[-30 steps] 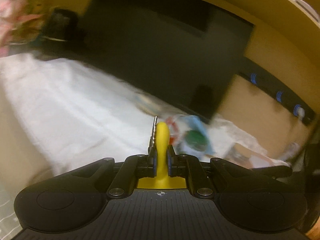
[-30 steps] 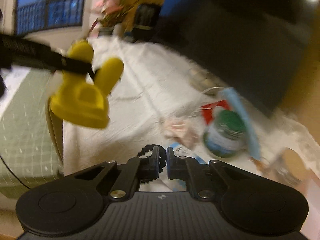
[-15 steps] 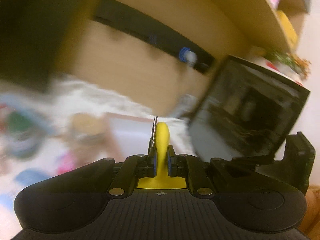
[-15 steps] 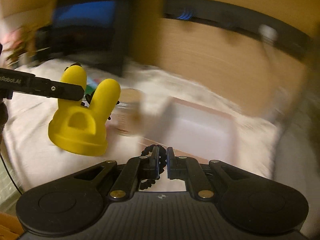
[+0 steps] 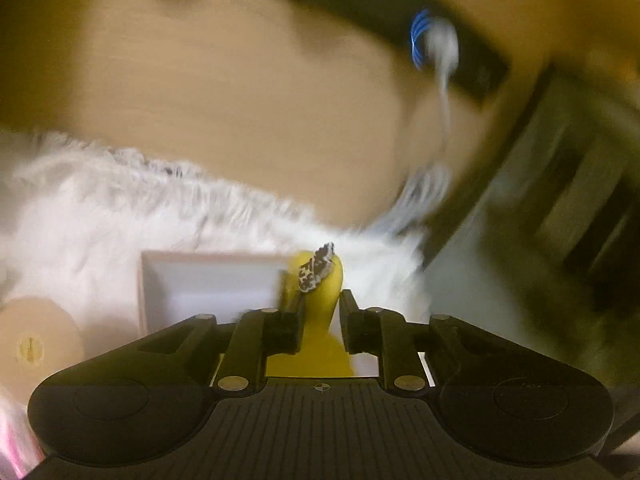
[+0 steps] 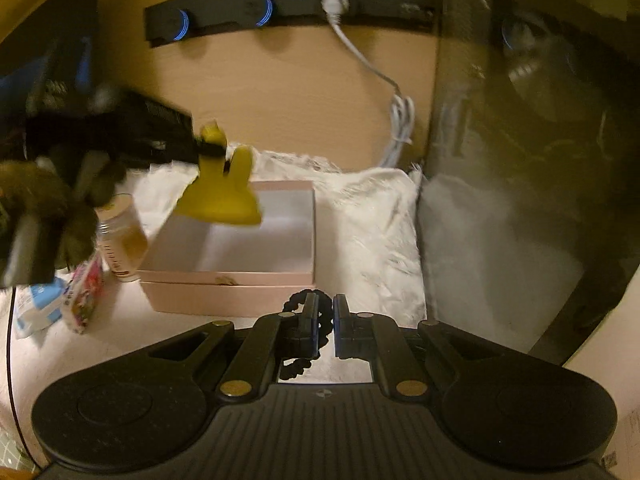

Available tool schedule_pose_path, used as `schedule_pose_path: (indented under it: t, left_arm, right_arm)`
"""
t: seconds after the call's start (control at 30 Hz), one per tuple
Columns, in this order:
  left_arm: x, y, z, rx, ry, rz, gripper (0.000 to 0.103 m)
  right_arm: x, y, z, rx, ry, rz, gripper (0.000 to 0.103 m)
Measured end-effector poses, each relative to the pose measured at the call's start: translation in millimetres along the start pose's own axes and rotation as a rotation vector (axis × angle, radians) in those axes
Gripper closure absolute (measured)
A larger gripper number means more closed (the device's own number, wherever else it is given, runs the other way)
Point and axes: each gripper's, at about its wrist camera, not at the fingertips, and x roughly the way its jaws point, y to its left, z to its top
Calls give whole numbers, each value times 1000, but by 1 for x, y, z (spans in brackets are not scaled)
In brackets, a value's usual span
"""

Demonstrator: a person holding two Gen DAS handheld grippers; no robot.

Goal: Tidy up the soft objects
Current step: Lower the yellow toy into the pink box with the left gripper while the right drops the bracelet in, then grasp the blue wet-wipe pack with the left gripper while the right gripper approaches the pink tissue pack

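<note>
right gripper (image 6: pixel 325 322): jaws nearly together, pinching a black scrunchie (image 6: pixel 298 354) that loops out to the left of and below the fingers; it sits low, just in front of the box (image 6: pixel 228 280). box is pale pink, open, interior bare as far as visible, resting on white fur cloth (image 6: pixel 372 232). left gripper (image 5: pixel 320 322): jaws parted somewhat, yellow toy (image 5: pixel 326 312) between them; a dark-and-white patterned bit (image 5: pixel 316 270) lies against the toy's ear. left view is blurred; contact of the right finger with the toy cannot be told, a gap shows there. from the right view the left gripper (image 6: pixel 200 146) comes in from the left, blurred, with the toy (image 6: pixel 222 192) at its tip by one ear, base tilted, in the air over the box's far left corner. left of the box: jar (image 6: pixel 120 236) with tan contents, touching or just beside the box wall; nearer, a patterned packet (image 6: pixel 82 300) and a blue-white packet (image 6: pixel 36 308). behind: wood panel (image 6: pixel 280 100), black strip (image 6: pixel 288 8) with blue-lit rings, white cable (image 6: pixel 384 96) hanging down to the cloth. dark screen (image 6: pixel 532 180) stands right of the cloth.
</note>
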Motion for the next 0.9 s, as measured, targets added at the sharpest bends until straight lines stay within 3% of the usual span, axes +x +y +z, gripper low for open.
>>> schedule_pose_path:
  t: [0.03,0.1,0.3,0.43,0.57,0.63,0.7,0.77,0.9]
  left_arm:
    - [13,-1,-5,56,66,21,82]
    - [26,7,-11,43,136,-4,82]
    - [-31,25,-6,-4,-45,-70,82]
    - [-81,37,-5,-4,-135,-51,82]
    - [-122,64,-22,-39,-167,15,82]
    - [-142,78,-37,-46,-169,60,82]
    - [-159,94,-54,-60,-166,114,82]
    - [-176,111,-70,-83,-164,158,82]
    - [-203,145,-96,-137,-157,276,82]
  right_arm:
    - [4,1,2,7,6,-3,96]
    - [11,1,8,19,9,-2,96]
    - [43,7,55,47,-27,26,96]
    - [73,11,97,106,-51,87,96]
    - [103,15,122,134,-34,190,94]
    - [112,14,126,162,-8,221,86]
    - [114,12,124,165,-10,211,70]
    - [113,12,118,154,-12,186,63]
    - [115,18,101,89,14,153,60]
